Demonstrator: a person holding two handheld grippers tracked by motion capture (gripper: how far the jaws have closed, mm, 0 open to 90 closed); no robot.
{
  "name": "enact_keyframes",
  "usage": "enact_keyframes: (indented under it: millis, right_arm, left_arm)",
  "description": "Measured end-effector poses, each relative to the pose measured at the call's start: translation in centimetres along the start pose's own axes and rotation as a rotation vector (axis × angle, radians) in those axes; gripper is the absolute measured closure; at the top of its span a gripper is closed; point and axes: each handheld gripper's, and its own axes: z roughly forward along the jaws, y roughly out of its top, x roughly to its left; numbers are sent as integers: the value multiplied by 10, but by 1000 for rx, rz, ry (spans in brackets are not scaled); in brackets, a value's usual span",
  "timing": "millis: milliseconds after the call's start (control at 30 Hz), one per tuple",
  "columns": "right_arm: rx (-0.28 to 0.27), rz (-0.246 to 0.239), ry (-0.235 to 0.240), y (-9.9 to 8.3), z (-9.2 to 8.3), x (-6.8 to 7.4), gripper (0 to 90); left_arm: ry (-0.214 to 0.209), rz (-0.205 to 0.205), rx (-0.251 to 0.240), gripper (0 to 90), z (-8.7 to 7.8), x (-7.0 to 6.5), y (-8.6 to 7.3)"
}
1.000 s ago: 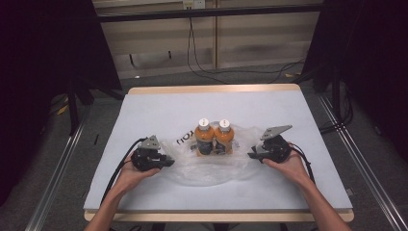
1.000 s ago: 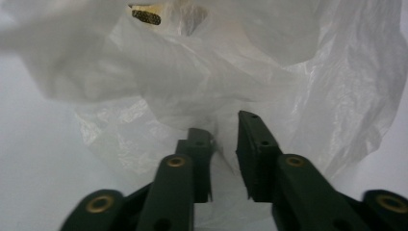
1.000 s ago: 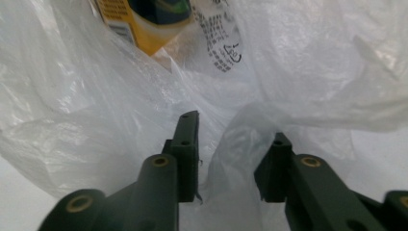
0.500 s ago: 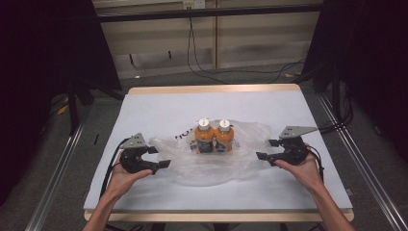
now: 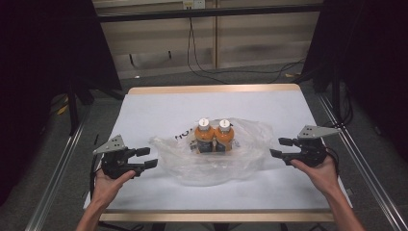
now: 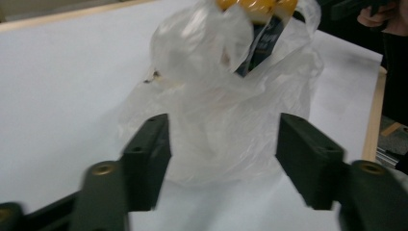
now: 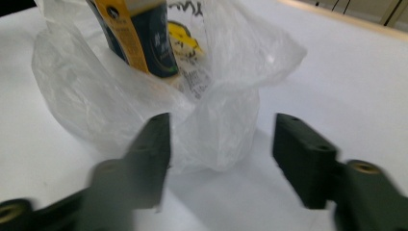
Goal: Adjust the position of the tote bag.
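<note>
Both hand-held grippers, left [image 5: 150,158] and right [image 5: 277,147], have jaws just narrowed, empty, flanking the crumpled clear plastic bag [image 5: 211,161] holding two orange bottles [image 5: 214,134]; next, regrasping the bag's edges.

L gripper [image 5: 150,158] and R gripper [image 5: 279,147]: jaws apart, just been closing, nothing between pads. Both point inward, tips facing each other; hands grip from behind.

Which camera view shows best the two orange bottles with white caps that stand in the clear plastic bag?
The high view: both orange bottles with white caps stand whole, side by side, in the clear plastic bag. The left gripper view catches their orange bottoms and a dark label at its top edge. The right gripper view gives one label up close, without caps.
</note>
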Motion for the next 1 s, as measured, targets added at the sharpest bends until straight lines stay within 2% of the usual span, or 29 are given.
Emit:
enact_keyframes:
  millis: [133, 167, 367, 467, 567, 633, 667, 733, 767, 800, 1000]
  right_arm:
    - [-20, -27, 35, 11, -3, 5, 644]
    - [-22, -38, 36, 14, -3, 6, 645]
    - [-36, -85, 76, 34, 3, 16, 719]
    - [-12, -100, 94, 42, 13, 18, 747]
    - [14, -111, 103, 46, 26, 16, 760]
    - [14, -99, 122, 44, 37, 15, 766]
    - [20, -95, 131, 43, 42, 15, 773]
    - [68, -125, 127, 44, 51, 17, 795]
    - [75, -128, 136, 45, 54, 18, 806]
    - [83, -132, 147, 46, 57, 19, 822]
    - [166, -168, 170, 49, 78, 19, 888]
  left_arm:
    - [-35, 61, 2, 619, -2, -11, 14]
    - [-44, 73, -4, 643, -2, -14, 18]
    - [-55, 132, 5, 699, 5, -23, 37]
    - [-64, 147, 6, 714, 14, -24, 47]
    - [-64, 142, -1, 724, 26, -26, 57]
    - [-73, 157, 26, 726, 36, -26, 60]
    - [-78, 170, 38, 761, 42, -25, 62]
    - [-106, 174, 70, 804, 54, -24, 65]
    - [-109, 180, 106, 820, 60, -23, 66]
    - [-117, 194, 121, 826, 66, -21, 67]
    - [-116, 207, 201, 841, 100, -17, 72]
